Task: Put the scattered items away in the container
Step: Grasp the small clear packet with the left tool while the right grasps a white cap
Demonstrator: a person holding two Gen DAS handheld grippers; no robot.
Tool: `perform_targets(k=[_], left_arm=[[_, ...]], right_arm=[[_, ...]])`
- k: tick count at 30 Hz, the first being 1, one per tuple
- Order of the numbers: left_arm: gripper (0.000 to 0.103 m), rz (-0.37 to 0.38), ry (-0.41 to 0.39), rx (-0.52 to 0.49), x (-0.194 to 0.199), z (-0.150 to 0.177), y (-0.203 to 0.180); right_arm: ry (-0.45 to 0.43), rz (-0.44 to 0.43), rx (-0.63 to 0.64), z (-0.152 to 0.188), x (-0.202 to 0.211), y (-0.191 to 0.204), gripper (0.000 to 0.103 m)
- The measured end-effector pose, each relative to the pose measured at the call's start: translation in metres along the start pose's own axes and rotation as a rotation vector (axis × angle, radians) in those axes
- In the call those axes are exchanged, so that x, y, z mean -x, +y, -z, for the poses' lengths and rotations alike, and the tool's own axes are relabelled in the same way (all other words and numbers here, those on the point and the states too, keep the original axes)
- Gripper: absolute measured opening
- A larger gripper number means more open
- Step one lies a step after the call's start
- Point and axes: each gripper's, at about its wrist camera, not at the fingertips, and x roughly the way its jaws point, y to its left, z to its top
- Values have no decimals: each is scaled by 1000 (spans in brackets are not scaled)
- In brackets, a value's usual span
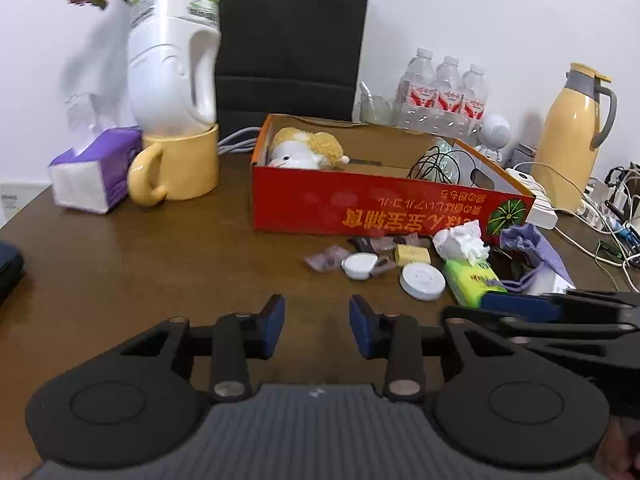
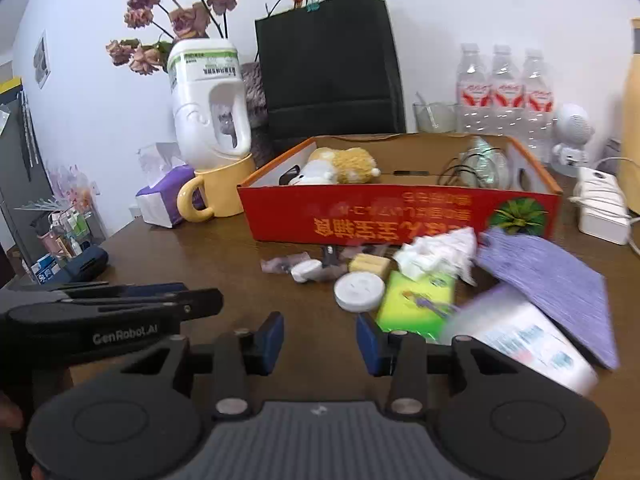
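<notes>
We see an open red cardboard box (image 1: pixel 360 208) holding a plush toy (image 1: pixel 306 150); before it lie two white caps (image 1: pixel 423 281), candy wrappers (image 1: pixel 326 258), crumpled tissue (image 1: pixel 462 242), a green tissue pack (image 1: pixel 474 282) and a purple cloth (image 2: pixel 552 276).

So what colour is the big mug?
The mug is yellow, clearest in the left wrist view.

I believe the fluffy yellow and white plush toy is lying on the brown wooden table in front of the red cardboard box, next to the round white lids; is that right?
Not quite. The fluffy yellow and white plush toy lies inside the red cardboard box, at its left end, as the right wrist view shows. The round white lids do lie on the brown wooden table in front of the box.
</notes>
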Motion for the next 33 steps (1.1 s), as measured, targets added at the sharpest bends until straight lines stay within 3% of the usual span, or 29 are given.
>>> perform_targets(k=[2,5,11,15,20,24,30,33], left_arm=[[47,-7,-14,-32,-11,-5,-1],[47,-42,-18,-81,-26,-13,3],[43,-14,27,-97,-49,-21,20],[43,6,35,-108,-58,-24,21],[44,55,55,-92,-62,-27,25],[46,92,67,-71,-61,-28,27],[48,85,60,-109,-63,-26,18],[48,105,65,-93,-67,-31,16]], right_arm=[[8,22,14,-5,-17,2,38],[11,47,49,-14,-39,5,31],[45,15,40,-31,-74,-6,30],[50,23,50,-36,-85,-7,22],[78,27,59,-37,-96,-7,22],[85,-4,-15,-42,-98,-17,22],[91,-5,-41,-49,-107,-19,24],[47,-19,-18,-50,-98,-16,23]])
